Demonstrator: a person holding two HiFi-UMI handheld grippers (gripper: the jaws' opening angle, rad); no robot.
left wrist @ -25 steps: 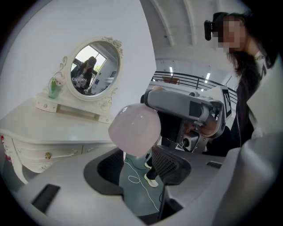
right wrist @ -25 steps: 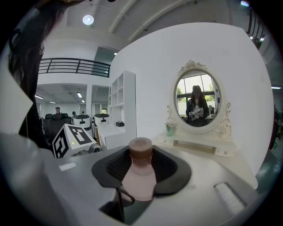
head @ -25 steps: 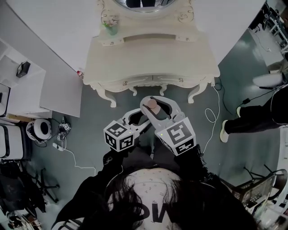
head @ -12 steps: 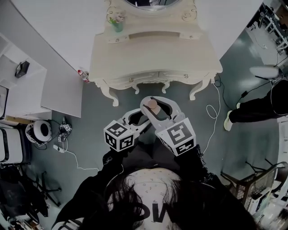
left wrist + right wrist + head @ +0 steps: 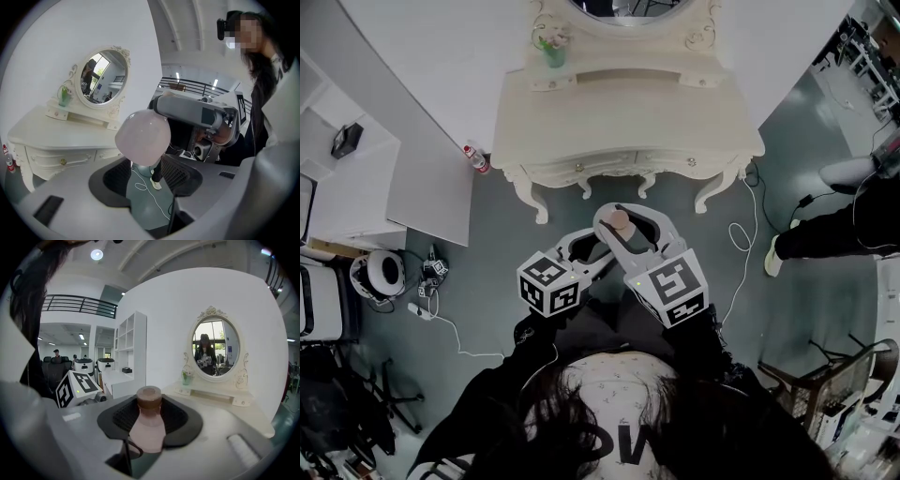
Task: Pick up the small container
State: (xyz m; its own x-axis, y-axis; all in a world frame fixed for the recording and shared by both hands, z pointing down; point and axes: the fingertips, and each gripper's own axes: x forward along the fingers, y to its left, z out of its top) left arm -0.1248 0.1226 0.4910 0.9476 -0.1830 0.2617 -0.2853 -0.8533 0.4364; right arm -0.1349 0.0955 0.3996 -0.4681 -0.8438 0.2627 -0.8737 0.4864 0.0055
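Note:
The small container is a pale pink bottle with a brown cap. My right gripper is shut on it and holds it in the air in front of the dressing table. In the right gripper view the container stands upright between the ribbed pads. My left gripper sits close beside it on the left, open, with nothing between its fingers. In the left gripper view the container's rounded pink body hangs just beyond the left gripper, under the right gripper's arm.
The cream dressing table carries an oval mirror and a small green vase. A white shelf unit stands at the left, with a red-capped bottle on the floor by it. Cables and a person's legs are at the right.
Both grippers have moved together toward the dressing table, which now sits lower and nearer in the head view. The bottle stays held. The person at the right has shifted a foot.

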